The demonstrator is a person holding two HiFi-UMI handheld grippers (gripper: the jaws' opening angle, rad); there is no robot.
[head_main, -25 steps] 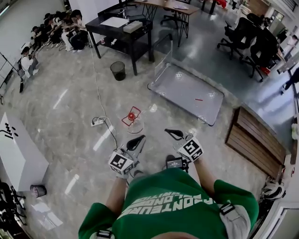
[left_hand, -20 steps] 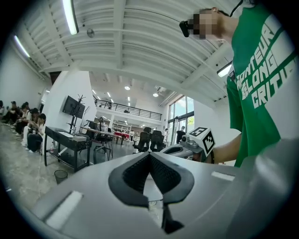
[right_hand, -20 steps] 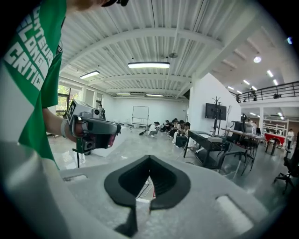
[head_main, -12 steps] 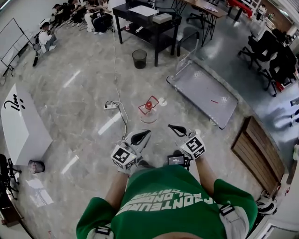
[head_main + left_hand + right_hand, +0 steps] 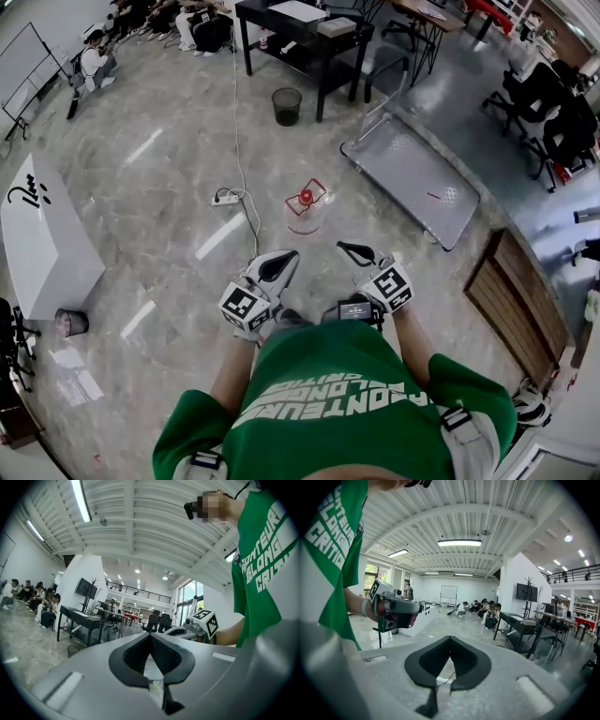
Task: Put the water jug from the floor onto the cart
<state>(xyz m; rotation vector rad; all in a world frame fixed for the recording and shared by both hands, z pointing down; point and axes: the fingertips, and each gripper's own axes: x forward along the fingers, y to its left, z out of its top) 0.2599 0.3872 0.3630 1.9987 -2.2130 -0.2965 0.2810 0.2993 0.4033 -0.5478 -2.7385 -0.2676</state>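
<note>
Water jug (image 5: 305,210) on the floor, both grippers empty

Jaws of the left gripper (image 5: 284,257) are pressed together with nothing between them. The right gripper (image 5: 347,249) is closed and empty too. They are held side by side, just ahead of the person's green shirt (image 5: 342,398). The clear, red-capped jug stands on the marble floor (image 5: 141,234) at twelve o'clock from the grippers, apart from both. A power strip (image 5: 223,198) lies near it at nine o'clock. The flat grey cart (image 5: 412,178) sits at two o'clock from the jug, and a bin (image 5: 287,106) at twelve o'clock, further off.
</note>
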